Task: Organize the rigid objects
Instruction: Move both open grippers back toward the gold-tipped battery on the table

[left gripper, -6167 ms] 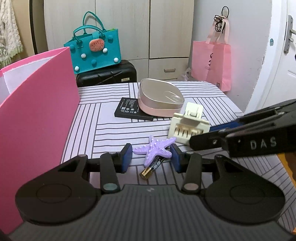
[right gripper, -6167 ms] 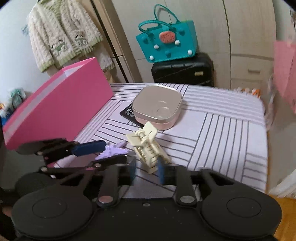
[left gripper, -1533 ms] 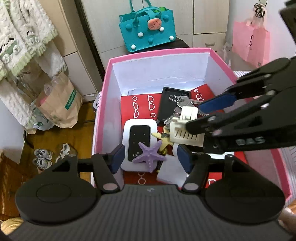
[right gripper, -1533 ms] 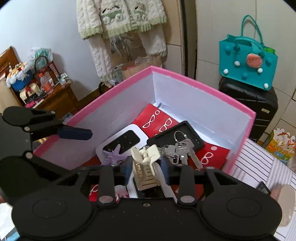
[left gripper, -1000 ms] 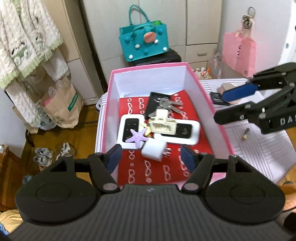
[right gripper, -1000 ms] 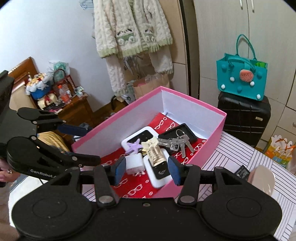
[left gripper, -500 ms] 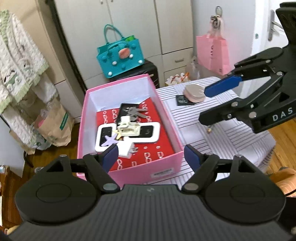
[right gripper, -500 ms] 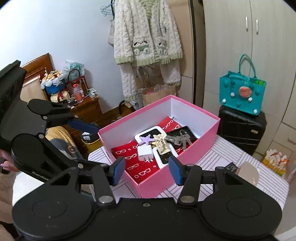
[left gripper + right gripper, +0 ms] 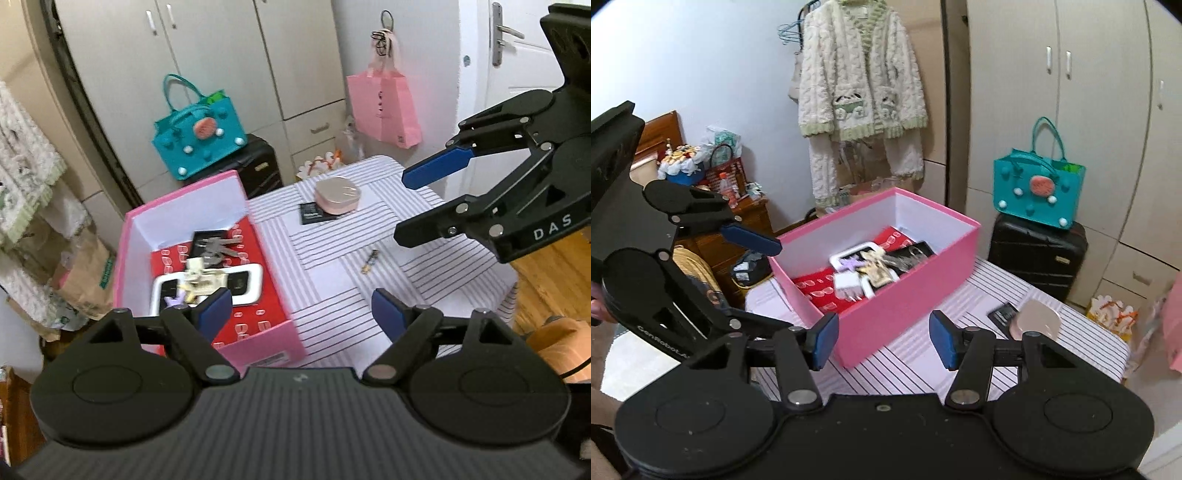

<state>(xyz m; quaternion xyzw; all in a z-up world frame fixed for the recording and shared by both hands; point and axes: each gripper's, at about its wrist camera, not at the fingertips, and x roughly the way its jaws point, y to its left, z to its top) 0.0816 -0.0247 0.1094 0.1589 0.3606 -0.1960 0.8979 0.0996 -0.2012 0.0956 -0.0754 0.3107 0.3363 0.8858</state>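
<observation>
Tools, left [image 9: 301,308] just widening and right [image 9: 884,341], hang released and empty above pink box [image 9: 905,295].

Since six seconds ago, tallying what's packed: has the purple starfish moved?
Yes. The purple starfish went from the striped tablecloth into the pink box, leaving the battery.

Pink cardboard box [image 9: 258,343] showing white inner walls, red lining with white glasses print. White tablecloth [image 9: 332,295] carrying thin dark stripes. Teal felt tote bag [image 9: 1038,192] wearing white dots. Blue gripper pads [image 9: 386,314] on black frames.
</observation>
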